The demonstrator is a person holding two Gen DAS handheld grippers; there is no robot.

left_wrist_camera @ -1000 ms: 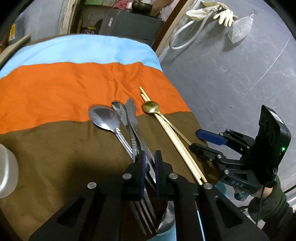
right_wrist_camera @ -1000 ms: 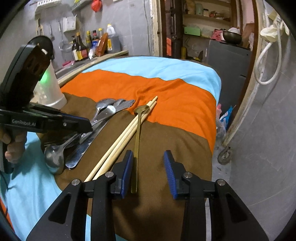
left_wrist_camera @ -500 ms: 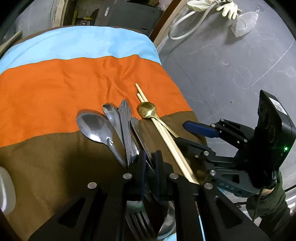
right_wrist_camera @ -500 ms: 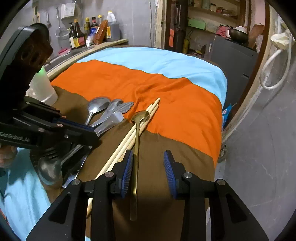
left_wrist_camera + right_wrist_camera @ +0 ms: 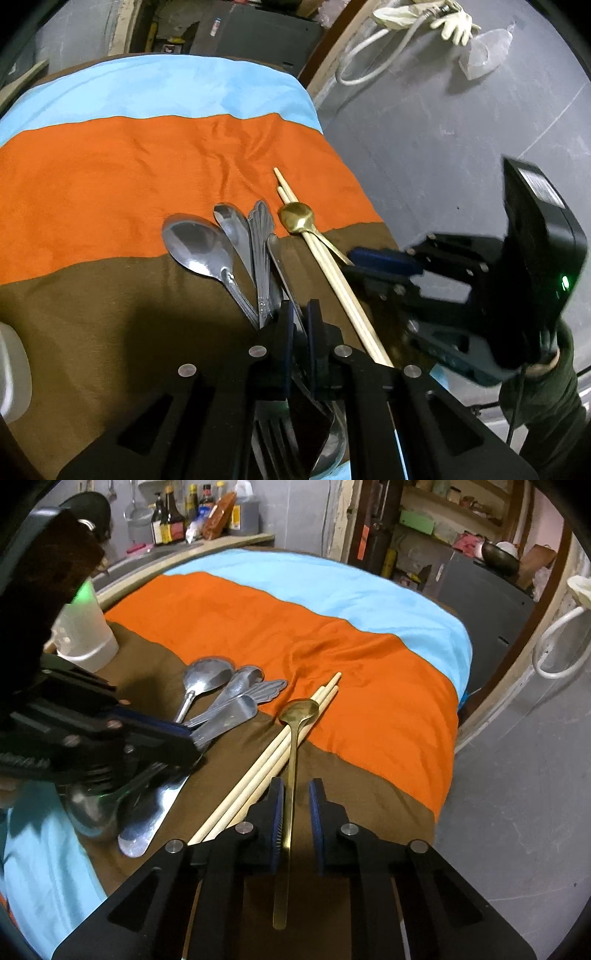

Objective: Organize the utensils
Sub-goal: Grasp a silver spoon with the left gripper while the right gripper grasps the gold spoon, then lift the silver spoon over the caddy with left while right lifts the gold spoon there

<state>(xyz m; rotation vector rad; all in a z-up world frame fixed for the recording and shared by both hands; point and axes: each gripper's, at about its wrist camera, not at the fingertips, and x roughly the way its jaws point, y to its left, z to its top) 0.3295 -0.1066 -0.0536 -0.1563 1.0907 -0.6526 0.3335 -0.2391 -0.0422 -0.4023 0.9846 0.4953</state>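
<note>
Gold-coloured long-handled spoon (image 5: pixel 291 775) lies on the brown band of the striped cloth (image 5: pixel 369 672), centre of the right wrist view. Its handle runs between the jaws of the right gripper (image 5: pixel 295 812), which are closing; a gap shows on either side of the handle, so the pads are not yet pressing it. Long axis runs almost straight up the frame, bowl at the far end over the orange-brown seam, handle end nearest the camera. The bowl rests on a pair of wooden chopsticks (image 5: pixel 266 760), which slant from lower left to upper right beneath it.

Left gripper (image 5: pixel 299 332), lower centre of its own view, has its fingers pressed nearly together on a bundle of steel cutlery (image 5: pixel 255 266): spoons and a patterned handle fan out toward the upper left, and fork tines show below the jaws.

Risks, as judged:
- Thin handle sits nearer the left pad; uneven closure could twist or flick it.
- Lifting may drag the chopsticks, since the bowl touches them.
- Steel bundle is loosely fanned; a piece could slip out.
</note>
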